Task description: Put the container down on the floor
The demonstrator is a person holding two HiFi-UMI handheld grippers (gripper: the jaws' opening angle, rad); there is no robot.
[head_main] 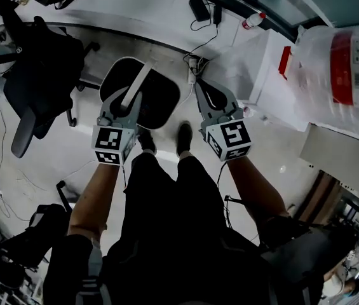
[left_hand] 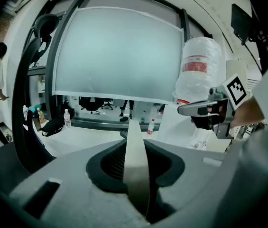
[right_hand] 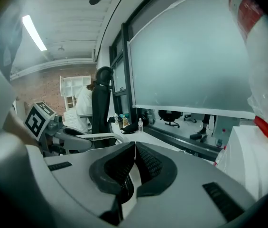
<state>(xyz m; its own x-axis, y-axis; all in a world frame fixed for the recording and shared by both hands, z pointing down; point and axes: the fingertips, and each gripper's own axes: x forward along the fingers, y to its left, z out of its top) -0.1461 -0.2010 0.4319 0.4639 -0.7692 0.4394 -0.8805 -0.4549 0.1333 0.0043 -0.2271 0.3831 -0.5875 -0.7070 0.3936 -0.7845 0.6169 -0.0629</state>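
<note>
The container (head_main: 160,103) is a black oval tub with a white rim and a pale strap handle (head_main: 138,84); in the head view it hangs above the floor just ahead of my feet. My left gripper (head_main: 130,100) is shut on that handle, and in the left gripper view the strap (left_hand: 136,170) runs upright between the jaws of the left gripper (left_hand: 136,160). My right gripper (head_main: 198,86) hovers just right of the tub. In the right gripper view, the jaws of the right gripper (right_hand: 133,146) meet at the tips with nothing between them.
A black office chair (head_main: 39,68) stands to the left. A white box (head_main: 265,68) and a plastic-wrapped bundle (head_main: 338,62) are on the right. A power strip with cables (head_main: 193,65) lies on the floor beyond the tub. A water bottle (head_main: 253,20) lies at the back.
</note>
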